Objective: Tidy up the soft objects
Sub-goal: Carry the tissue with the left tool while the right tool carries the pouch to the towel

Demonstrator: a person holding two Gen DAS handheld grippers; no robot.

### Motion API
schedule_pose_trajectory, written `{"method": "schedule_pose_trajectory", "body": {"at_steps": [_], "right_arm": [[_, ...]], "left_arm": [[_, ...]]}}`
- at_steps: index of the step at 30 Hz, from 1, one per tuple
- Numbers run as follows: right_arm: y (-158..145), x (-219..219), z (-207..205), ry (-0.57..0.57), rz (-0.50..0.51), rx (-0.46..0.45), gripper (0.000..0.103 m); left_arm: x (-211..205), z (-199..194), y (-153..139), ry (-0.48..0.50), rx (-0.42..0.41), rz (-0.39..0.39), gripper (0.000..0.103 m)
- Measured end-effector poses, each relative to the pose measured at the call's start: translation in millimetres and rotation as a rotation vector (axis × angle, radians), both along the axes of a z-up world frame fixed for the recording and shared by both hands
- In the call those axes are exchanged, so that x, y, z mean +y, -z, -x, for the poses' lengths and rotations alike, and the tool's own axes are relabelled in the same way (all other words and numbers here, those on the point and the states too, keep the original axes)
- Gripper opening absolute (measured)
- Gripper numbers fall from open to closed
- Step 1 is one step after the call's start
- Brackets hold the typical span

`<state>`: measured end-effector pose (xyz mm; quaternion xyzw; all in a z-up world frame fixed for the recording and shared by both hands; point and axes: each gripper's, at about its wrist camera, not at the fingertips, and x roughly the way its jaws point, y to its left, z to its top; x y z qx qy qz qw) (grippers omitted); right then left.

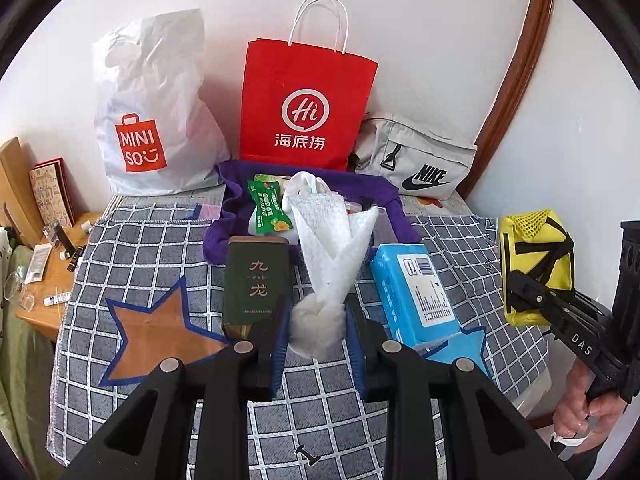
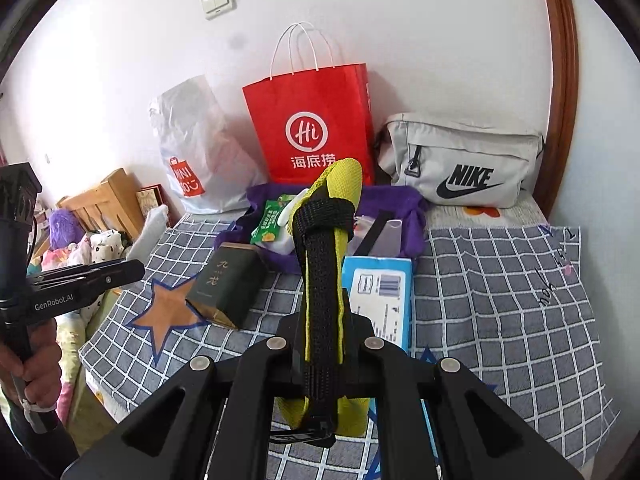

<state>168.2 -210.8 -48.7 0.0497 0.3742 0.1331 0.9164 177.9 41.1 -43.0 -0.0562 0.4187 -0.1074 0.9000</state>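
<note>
The white towel [image 1: 332, 264] is pinched at its near end by the left claw [image 1: 318, 332], and its far end droops into the purple cloth bin [image 1: 224, 216]. It could snag the green pack [image 1: 269, 216]. On the right, the right claw [image 2: 324, 360] squeezes the yellow pouch [image 2: 334, 208]; it could slip out.

Home bedroom: bed with a checked star-print cover [image 1: 168, 264] against a white wall, wooden bedside table [image 1: 48, 280] with small toiletries, shopping bags [image 2: 316, 128], light switch [image 2: 217, 1], wooden bed frame [image 2: 104, 204] with bedding.
</note>
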Motion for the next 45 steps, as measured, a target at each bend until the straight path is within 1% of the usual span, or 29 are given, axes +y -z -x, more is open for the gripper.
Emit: {"method": "schedule_pose_trajectory", "body": {"at_steps": [11, 22, 26, 29, 33, 41, 45], "right_arm": [[-9.3, 8.9, -16.8, -0.006, 0.004, -0.017, 0.008], [-8.0, 18.1, -41.4, -0.03, 0.008, -0.017, 0.008], [-6.6, 20.5, -52.3, -0.039, 0.0, -0.018, 0.008], [-4.1, 20.1, -62.8, -0.039, -0.007, -0.013, 0.008], [3.3, 17.4, -77.9, -0.033, -0.005, -0.001, 0.008], [33.1, 13.7, -117.8, -0.007, -0.016, 0.059, 0.008], [44.1, 18.2, -135.5, -0.013, -0.009, 0.076, 0.008]], "left_arm": [[-0.3, -15.1, -6.3, 0.007, -0.006, 0.007, 0.025], [-3.1, -40.1, -5.3, 0.003, 0.018, 0.019, 0.025], [-5.9, -53.8, -4.4, -0.002, 0.03, 0.042, 0.025], [-9.8, -62.5, -1.6, 0.004, 0.034, 0.036, 0.025], [-13.6, -77.7, 6.0, 0.01, 0.05, 0.041, 0.025], [-14.3, -110.1, 25.6, 0.027, 0.072, 0.088, 0.025], [-13.1, -122.9, 33.6, 0.026, 0.082, 0.088, 0.025]]}}
